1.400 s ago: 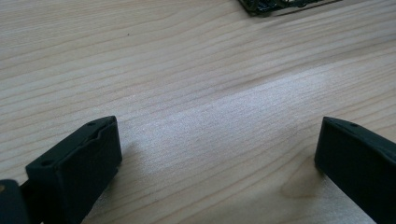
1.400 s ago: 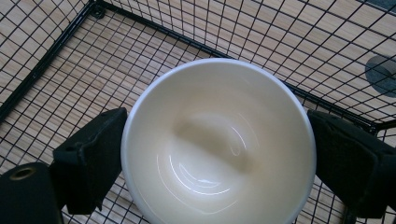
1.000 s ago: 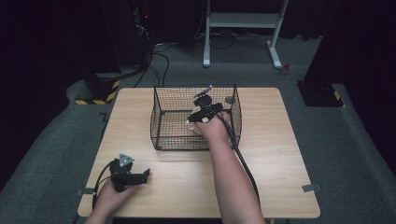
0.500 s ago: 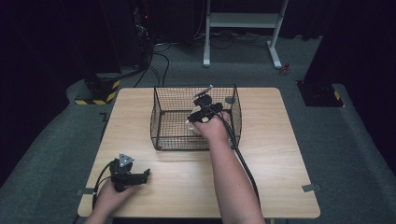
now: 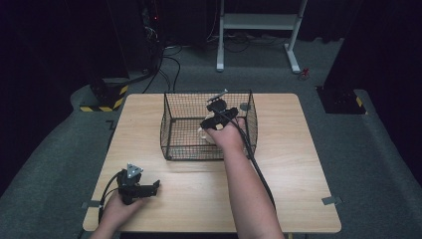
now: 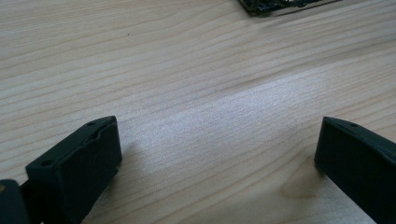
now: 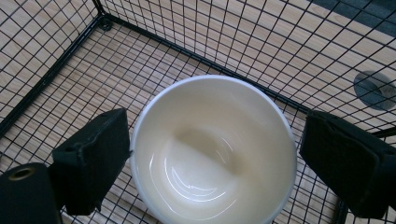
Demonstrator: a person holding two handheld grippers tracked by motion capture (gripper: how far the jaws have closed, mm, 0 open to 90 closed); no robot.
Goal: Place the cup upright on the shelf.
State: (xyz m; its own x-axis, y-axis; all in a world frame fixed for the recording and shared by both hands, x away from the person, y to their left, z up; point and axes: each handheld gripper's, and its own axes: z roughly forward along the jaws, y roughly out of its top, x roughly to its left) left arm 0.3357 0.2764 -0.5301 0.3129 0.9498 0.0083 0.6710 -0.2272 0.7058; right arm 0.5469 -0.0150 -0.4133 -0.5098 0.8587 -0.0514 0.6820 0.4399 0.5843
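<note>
Right gripper view looks down between two black jaws spread wide, one on each side of a white bowl (image 7: pixel 212 154); the near jaw sits just beside the bowl's rim, the other a little apart from it, and neither clearly presses on it. The right gripper (image 7: pixel 212 158) is therefore open around the bowl. The bowl stands upright and empty on the wire floor of a black wire basket (image 7: pixel 140 32), near one of the basket's walls, with pale wood showing through the mesh. From the high view, the right gripper (image 5: pixel 211 124) reaches down into the basket (image 5: pixel 171 124) from above, held by the person's right hand (image 5: pixel 226 137), whose forearm crosses the table's near edge. The basket stands toward the far edge of the wooden table (image 5: pixel 298 164), about midway across it. The left gripper (image 5: pixel 149 188) rests near the near left corner of the table, well apart from the basket. In the left gripper view its two jaws stand wide apart over bare wood with nothing between them.
</note>
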